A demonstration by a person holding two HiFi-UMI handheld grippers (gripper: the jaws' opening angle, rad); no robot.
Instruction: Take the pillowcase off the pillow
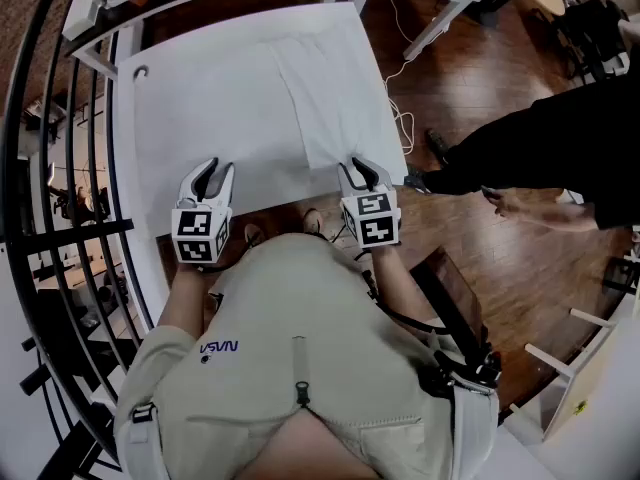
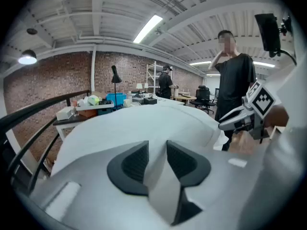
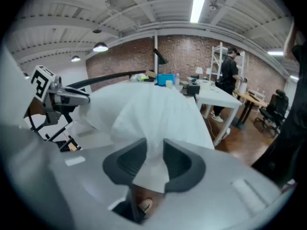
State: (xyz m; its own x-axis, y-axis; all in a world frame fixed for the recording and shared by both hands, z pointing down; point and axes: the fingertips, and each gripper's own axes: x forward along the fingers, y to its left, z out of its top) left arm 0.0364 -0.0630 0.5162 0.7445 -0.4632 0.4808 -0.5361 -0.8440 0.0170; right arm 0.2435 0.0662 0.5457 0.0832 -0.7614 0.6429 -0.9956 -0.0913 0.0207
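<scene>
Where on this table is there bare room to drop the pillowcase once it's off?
Bare: the table's left strip, from the cable hole down along the railing-side edge. The right half lies under the pillowcase. Crowded: the near edge, where left gripper and right gripper each have cloth between their jaws. A bystander stands off the right edge.

White pillowcase (image 3: 156, 111) between the right gripper's (image 3: 154, 143) parted jaws, the left gripper (image 3: 79, 97) beyond it
</scene>
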